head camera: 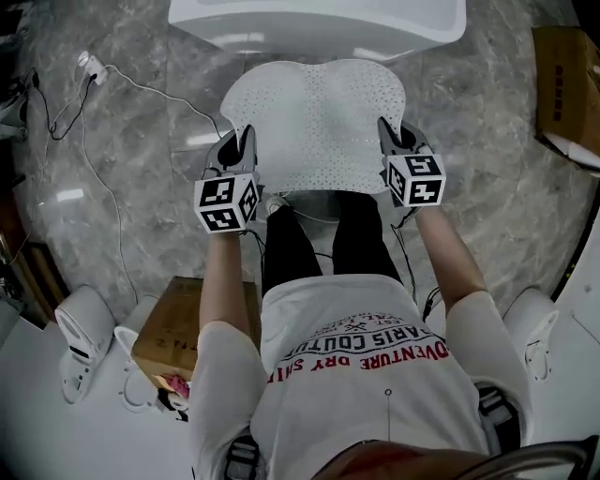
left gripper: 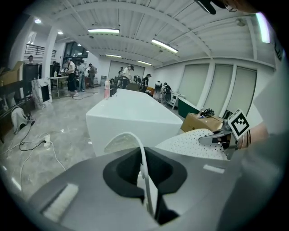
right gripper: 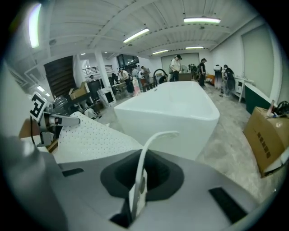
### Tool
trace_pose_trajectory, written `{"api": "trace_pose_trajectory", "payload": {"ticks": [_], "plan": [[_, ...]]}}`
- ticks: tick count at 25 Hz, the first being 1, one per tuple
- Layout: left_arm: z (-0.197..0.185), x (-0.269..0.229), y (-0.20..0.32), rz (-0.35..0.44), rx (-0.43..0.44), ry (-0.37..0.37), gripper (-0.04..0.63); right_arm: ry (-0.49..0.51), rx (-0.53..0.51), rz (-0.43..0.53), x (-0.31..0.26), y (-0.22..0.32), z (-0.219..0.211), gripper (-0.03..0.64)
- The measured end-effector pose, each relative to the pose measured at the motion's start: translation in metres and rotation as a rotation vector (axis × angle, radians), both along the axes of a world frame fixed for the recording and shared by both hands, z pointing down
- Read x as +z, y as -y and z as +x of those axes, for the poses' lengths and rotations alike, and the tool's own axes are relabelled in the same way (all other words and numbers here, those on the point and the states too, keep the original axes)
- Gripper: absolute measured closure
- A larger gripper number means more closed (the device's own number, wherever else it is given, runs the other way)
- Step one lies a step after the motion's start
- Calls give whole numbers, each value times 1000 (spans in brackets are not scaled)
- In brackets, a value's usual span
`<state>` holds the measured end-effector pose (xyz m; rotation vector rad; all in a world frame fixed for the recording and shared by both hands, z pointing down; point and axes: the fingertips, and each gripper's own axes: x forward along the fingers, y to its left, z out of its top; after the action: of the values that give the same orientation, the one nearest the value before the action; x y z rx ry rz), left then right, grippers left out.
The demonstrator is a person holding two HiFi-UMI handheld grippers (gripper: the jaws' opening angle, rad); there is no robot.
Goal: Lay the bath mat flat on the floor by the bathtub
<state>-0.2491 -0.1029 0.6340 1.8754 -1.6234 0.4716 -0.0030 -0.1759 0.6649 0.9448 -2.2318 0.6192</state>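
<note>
The white perforated bath mat (head camera: 314, 122) hangs spread between my two grippers, above the marble floor in front of the white bathtub (head camera: 319, 23). My left gripper (head camera: 239, 141) is shut on the mat's near left edge, and a thin strip of mat (left gripper: 143, 167) stands pinched between its jaws. My right gripper (head camera: 389, 131) is shut on the near right edge, where a curled strip of the mat (right gripper: 140, 176) rises from its jaws. In the gripper views the mat (left gripper: 194, 142) (right gripper: 90, 135) sags sideways toward the other gripper, with the bathtub (left gripper: 131, 115) (right gripper: 171, 108) just beyond.
A cardboard box (head camera: 567, 89) sits on the floor at the far right, another box (head camera: 178, 328) by the person's left leg. A power strip with cable (head camera: 89, 66) lies at the left. White devices (head camera: 80, 337) (head camera: 534, 328) stand on both sides. People stand far behind the tub.
</note>
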Motion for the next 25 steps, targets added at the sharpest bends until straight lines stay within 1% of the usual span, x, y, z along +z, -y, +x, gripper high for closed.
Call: {"api": "trace_pose_trajectory", "payload": {"ticks": [3, 6, 8, 12, 16, 21, 25], "plan": [[-9, 48, 14, -3, 61, -1, 575, -20, 44, 16, 41, 5, -4, 600], [-11, 92, 25, 17, 122, -10, 575, -50, 65, 33, 84, 6, -2, 600], [-19, 121, 32, 34, 153, -2, 575, -60, 63, 48, 117, 7, -8, 600], [-32, 184, 47, 69, 159, 17, 575, -78, 43, 84, 187, 17, -14, 600], [-37, 251, 51, 74, 165, 54, 575, -77, 28, 97, 251, 27, -17, 600], [-39, 314, 57, 81, 163, 70, 575, -74, 6, 118, 309, 35, -20, 600], [-40, 356, 63, 70, 155, 76, 575, -88, 1, 118, 348, 41, -15, 600]]}}
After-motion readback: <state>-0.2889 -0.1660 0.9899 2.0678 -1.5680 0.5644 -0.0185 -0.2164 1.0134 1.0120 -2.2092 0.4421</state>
